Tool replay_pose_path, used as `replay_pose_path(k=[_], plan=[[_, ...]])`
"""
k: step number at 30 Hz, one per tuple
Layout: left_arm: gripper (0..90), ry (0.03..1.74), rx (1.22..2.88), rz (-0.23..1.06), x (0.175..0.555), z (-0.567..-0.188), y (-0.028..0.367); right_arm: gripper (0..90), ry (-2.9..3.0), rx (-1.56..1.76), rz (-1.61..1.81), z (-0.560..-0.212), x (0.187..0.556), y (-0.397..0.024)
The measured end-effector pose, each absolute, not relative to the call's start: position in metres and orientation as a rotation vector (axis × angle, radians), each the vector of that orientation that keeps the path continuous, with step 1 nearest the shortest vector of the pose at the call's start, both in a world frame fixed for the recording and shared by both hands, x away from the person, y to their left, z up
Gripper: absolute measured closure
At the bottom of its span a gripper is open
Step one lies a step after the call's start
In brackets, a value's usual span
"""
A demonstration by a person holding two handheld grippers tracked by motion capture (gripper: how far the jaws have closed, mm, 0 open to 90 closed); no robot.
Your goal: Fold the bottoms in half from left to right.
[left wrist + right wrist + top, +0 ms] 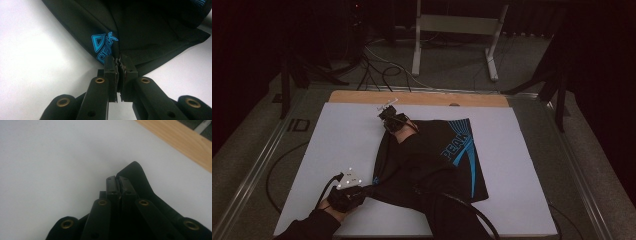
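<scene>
Black shorts (432, 160) with a blue logo lie spread on the white tabletop (342, 145), a little right of its middle, and both corners on their left side are now pinned. The right arm reaches across the cloth to the far corner, where the right gripper (391, 120) sits, its fingers (111, 186) clenched on a tip of black fabric (136, 173) near the wooden edge (180, 140). At the near corner the left gripper (362, 191) has its fingers (110, 68) clamped on the hem (120, 63) just beside the small blue logo (102, 47). So the grasping step looks finished, and a fold seems next. That calls for lifting both corners together, keeping the edge taut, and carrying it across without slipping.
</scene>
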State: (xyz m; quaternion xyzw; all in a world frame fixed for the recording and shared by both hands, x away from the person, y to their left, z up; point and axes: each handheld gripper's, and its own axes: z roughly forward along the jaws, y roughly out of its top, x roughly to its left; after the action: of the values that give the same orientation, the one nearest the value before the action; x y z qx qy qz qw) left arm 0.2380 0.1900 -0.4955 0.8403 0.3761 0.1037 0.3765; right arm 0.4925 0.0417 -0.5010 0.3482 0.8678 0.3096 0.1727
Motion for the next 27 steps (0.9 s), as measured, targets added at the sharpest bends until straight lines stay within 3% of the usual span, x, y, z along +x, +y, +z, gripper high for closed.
replay_pose_path(k=[27], plan=[[85.9, 0.892, 2.126, 0.270, 0.237, -0.478, 0.176, 88.5, 2.427, 0.908, 0.965, -0.463, 0.486, 0.011]])
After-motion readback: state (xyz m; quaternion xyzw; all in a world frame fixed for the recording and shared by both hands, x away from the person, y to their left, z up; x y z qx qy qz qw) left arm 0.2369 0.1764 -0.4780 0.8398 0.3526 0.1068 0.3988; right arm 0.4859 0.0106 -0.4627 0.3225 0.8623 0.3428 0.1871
